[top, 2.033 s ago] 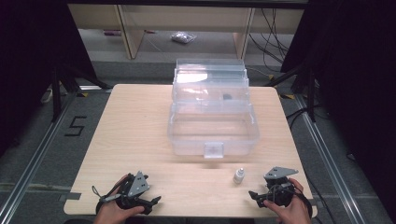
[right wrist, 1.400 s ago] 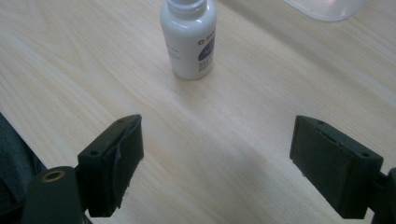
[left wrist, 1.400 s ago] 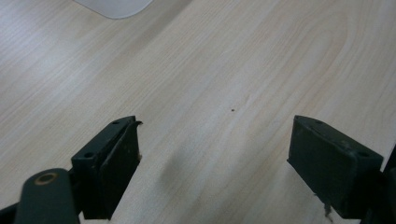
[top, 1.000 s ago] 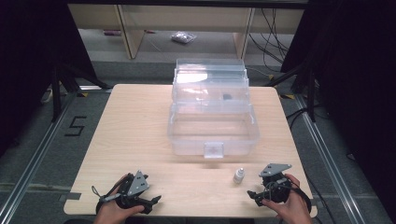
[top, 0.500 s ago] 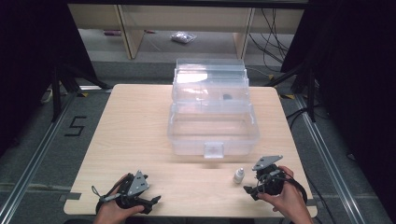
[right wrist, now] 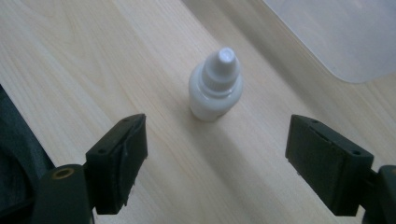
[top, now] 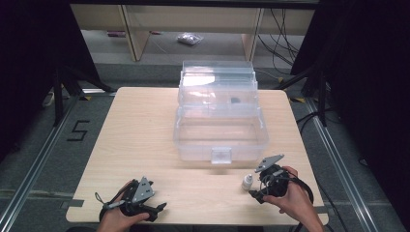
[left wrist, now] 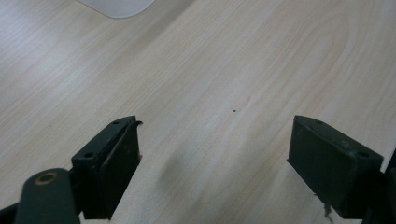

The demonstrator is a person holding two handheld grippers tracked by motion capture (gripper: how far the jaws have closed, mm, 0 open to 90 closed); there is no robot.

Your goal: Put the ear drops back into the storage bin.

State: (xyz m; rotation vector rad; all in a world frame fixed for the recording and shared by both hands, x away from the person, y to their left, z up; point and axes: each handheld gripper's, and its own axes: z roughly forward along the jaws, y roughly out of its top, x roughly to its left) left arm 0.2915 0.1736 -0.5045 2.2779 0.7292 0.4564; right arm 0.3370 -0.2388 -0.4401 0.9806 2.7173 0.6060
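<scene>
Where the pale wooden table point(top: 145, 125) spreads widest, a clear plastic storage box point(top: 220, 116) at its far middle, lid raised behind it. Nearer the front edge, right gripper point(top: 258, 189) in the person's right hand, jaws wide but just now narrowing a little, nothing yet between them. Left gripper point(top: 155, 209) low at the front left, jaws wide over bare wood. Last, small white dropper bottle point(right wrist: 215, 86) (upright, cap on), just ahead of the right jaws, untouched.
</scene>
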